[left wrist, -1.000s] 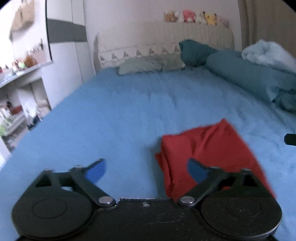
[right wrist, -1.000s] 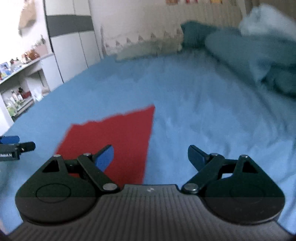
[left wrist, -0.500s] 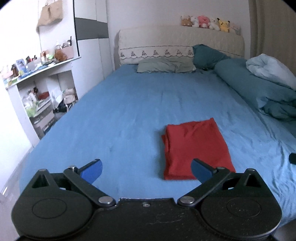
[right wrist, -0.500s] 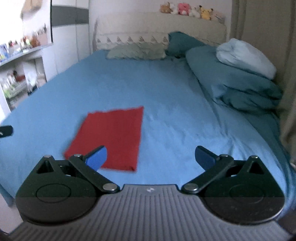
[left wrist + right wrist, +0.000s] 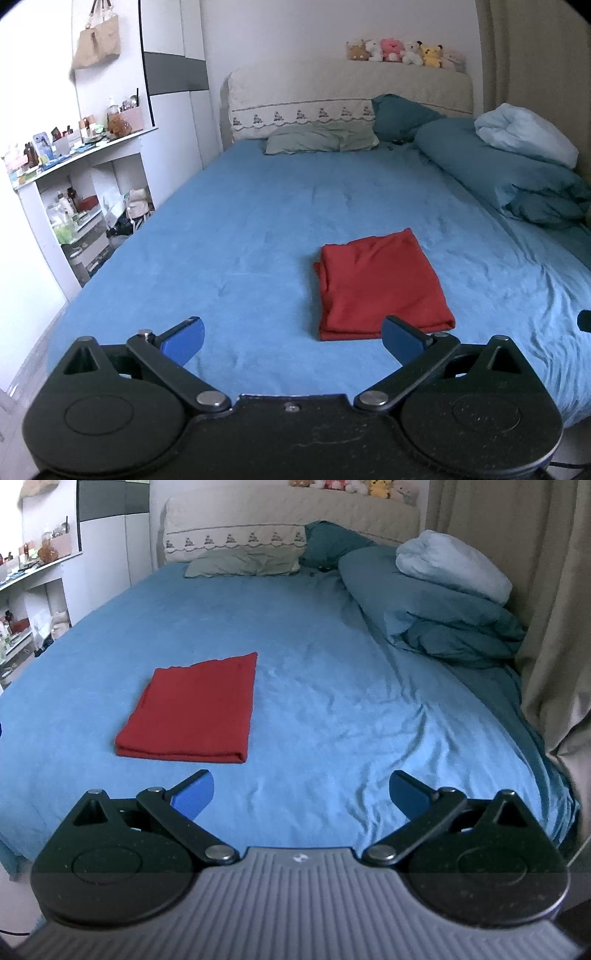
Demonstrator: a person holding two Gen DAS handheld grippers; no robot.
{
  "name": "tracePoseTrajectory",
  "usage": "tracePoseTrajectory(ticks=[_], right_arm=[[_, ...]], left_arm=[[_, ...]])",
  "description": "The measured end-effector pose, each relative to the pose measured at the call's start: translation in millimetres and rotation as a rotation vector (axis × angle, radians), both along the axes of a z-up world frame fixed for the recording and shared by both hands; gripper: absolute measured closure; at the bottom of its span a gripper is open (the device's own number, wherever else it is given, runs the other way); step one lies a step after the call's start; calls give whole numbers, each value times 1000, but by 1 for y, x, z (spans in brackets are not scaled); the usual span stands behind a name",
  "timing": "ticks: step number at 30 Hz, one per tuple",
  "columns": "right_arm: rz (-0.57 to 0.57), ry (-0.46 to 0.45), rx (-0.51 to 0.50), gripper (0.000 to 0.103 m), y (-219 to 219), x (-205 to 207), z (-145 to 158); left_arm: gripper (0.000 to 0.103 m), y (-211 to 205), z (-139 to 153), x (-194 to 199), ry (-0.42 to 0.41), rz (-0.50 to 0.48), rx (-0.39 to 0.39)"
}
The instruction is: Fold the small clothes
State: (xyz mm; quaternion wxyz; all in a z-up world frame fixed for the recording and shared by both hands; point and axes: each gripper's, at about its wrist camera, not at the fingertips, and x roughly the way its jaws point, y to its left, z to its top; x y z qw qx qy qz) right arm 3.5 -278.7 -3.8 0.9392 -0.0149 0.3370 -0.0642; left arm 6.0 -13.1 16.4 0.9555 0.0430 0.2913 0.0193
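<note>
A red garment [image 5: 376,282] lies folded into a flat rectangle on the blue bed sheet [image 5: 240,236]; it also shows in the right wrist view [image 5: 195,709]. My left gripper [image 5: 293,339] is open and empty, held back from the garment near the bed's foot, with the garment ahead and to the right. My right gripper [image 5: 301,794] is open and empty, also held back, with the garment ahead and to the left. Neither gripper touches the cloth.
Pillows [image 5: 321,136] and a headboard [image 5: 347,92] with plush toys are at the far end. A bunched teal duvet [image 5: 439,616] lies along the right side, beside a curtain [image 5: 546,609]. Cluttered white shelves [image 5: 70,192] stand left of the bed.
Both grippers have pulled back and up from the garment, which now looks smaller and farther away. The garment lies still, folded. Both grippers stay open.
</note>
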Motion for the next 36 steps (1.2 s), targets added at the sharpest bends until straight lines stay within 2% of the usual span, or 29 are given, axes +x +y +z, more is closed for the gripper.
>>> tracePoseTrajectory(ticks=[36], right_arm=[[0,-5,32,0,9,-1,5]], left_arm=[[0,-11,-3,-5,-13,-7,12]])
